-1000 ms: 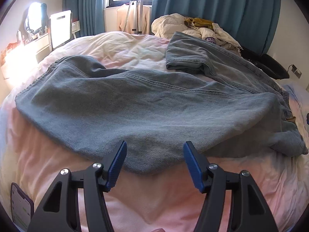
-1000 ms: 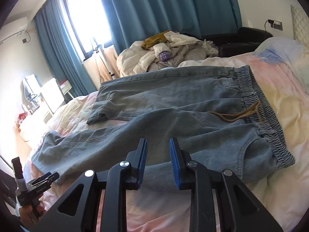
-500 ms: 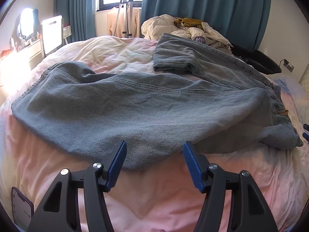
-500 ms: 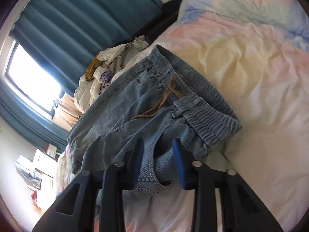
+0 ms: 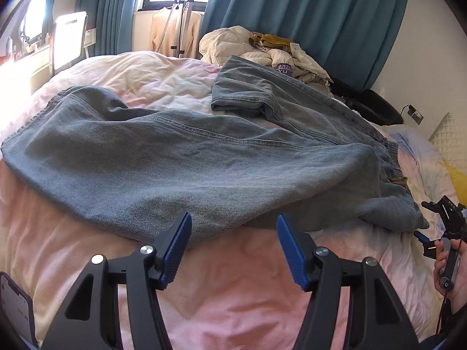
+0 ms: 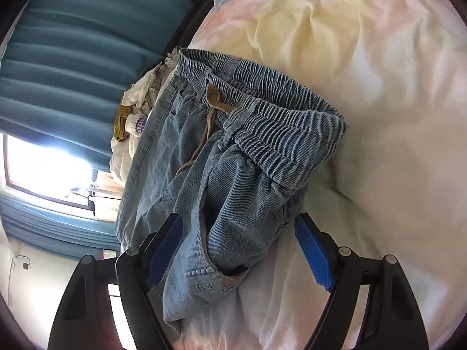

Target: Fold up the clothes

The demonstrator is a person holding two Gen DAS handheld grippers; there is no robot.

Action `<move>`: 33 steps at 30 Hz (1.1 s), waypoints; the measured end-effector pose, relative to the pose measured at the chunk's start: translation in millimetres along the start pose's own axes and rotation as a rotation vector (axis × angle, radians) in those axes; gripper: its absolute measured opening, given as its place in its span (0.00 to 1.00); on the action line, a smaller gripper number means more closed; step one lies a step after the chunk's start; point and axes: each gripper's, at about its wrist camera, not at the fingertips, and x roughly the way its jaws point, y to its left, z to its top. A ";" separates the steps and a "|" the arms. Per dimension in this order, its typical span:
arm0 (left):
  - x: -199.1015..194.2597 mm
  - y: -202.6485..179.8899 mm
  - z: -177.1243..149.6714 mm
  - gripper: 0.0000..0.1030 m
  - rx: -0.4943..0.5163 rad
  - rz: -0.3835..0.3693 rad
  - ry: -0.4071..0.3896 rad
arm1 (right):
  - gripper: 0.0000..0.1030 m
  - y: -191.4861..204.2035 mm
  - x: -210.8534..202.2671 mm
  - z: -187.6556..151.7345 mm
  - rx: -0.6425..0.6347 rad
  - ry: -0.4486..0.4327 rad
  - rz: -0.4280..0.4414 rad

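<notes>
Left hand-held gripper (image 5: 233, 250) hangs wide open just short of the jeans (image 5: 181, 169), nothing between its pads, near the leg's edge. The jeans are spread across the bed (image 5: 233, 306). Right hand-held gripper (image 6: 238, 252) is spread wide too, straddling the jeans' corner below the elastic waistband (image 6: 280, 128).

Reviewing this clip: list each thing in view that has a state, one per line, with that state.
Jeans: unfolded, spread across the bed, legs apart, one hem turned over.
Drawstring: loose, lying on the denim.
Left gripper: open, holding nothing, at the near leg's edge.
Right gripper: open, jaws astride the waistband corner.
Curtains: partly drawn.
</notes>
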 end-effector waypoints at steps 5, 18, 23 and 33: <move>6.8 1.5 -2.1 0.61 -0.010 -0.003 0.017 | 0.64 -2.1 27.1 0.8 -0.004 -0.004 -0.058; 10.8 13.0 1.4 0.61 -0.034 -0.026 0.026 | 0.06 85.5 -48.9 20.6 -0.326 -0.320 -0.146; 9.4 13.6 3.9 0.61 -0.029 -0.035 0.019 | 0.06 91.8 -71.6 48.0 -0.368 -0.352 -0.158; 20.0 16.6 6.3 0.61 -0.023 -0.019 0.038 | 0.06 -11.6 -16.1 51.7 -0.277 -0.216 -0.319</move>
